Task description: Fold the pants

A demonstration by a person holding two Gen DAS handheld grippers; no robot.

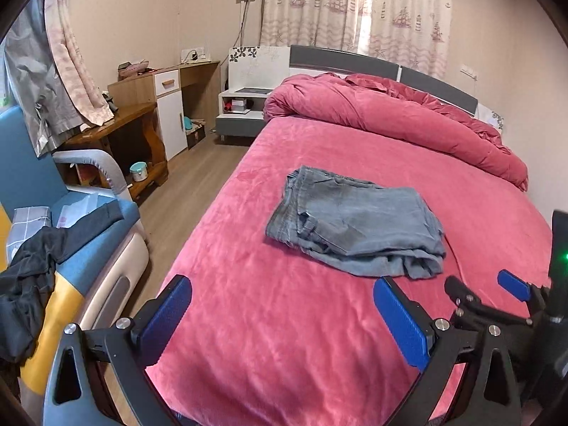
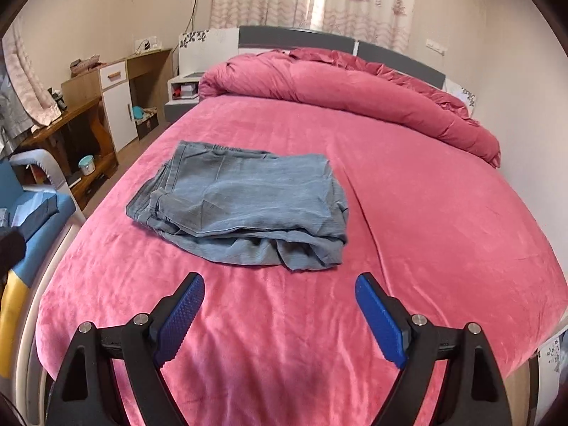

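The grey-blue pants lie folded in a compact stack on the pink bed sheet, waistband toward the left. They also show in the right wrist view. My left gripper is open and empty, held back from the pants near the bed's foot. My right gripper is open and empty, just short of the pants' near edge. The right gripper also shows at the right of the left wrist view.
A rolled pink duvet lies along the headboard. A blue chair with dark clothes stands left of the bed. Wooden desk, cabinet and nightstand line the left wall. Wall close on the right.
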